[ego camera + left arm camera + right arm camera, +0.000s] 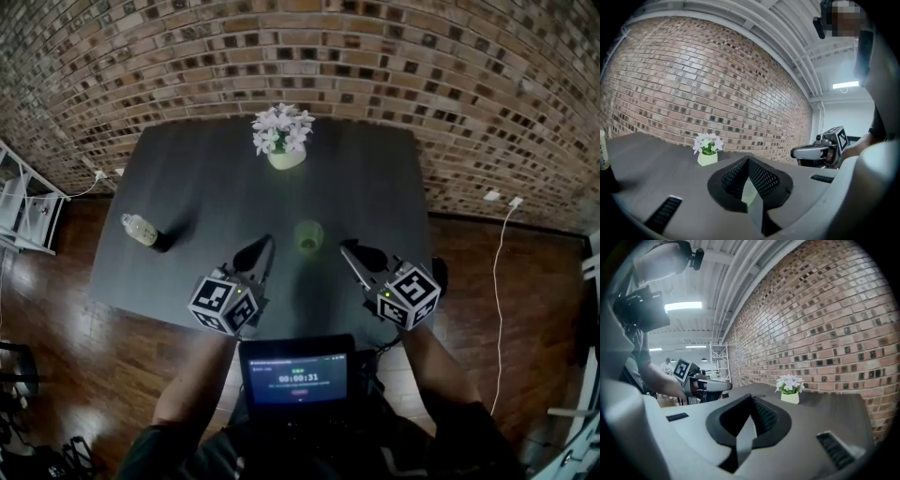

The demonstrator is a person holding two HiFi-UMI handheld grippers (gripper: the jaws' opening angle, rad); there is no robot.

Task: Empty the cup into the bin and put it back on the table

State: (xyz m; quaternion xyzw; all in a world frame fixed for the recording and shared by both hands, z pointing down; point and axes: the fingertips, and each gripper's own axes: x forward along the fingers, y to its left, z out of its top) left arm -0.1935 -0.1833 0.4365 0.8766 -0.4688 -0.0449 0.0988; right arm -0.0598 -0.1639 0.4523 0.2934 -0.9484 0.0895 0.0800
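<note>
– cup (307, 234) first: where does it sit?
– on the dark table (375, 187), standing free, just ahead of both claws and between their tips. it is off to the right of the left claw (749, 161) and off to the left of the right claw (751, 398), touching neither.
– and the left claw's grip?
– clenched. its own view shows the two black ribbed pads meeting at the tip, with nothing pinched there. a pale green tint shows lower in the slot behind the tips; i can't tell what that is.
– right claw?
– clenched too, pads tip to tip, nothing held. it hangs beside the left one, both over the near part of the table, and each shows in the other's view with its marker cube.
– what else is around them?
– a flowerpot (284, 142) with white blooms, straight beyond the cup, far ahead of both claws near the table's back edge. a bottle (141, 229) lies well off to the left of the left claw. a brick wall (422, 56) rises beyond the table. behind the claws, close to the person, a screen (298, 377) shows a timer.
</note>
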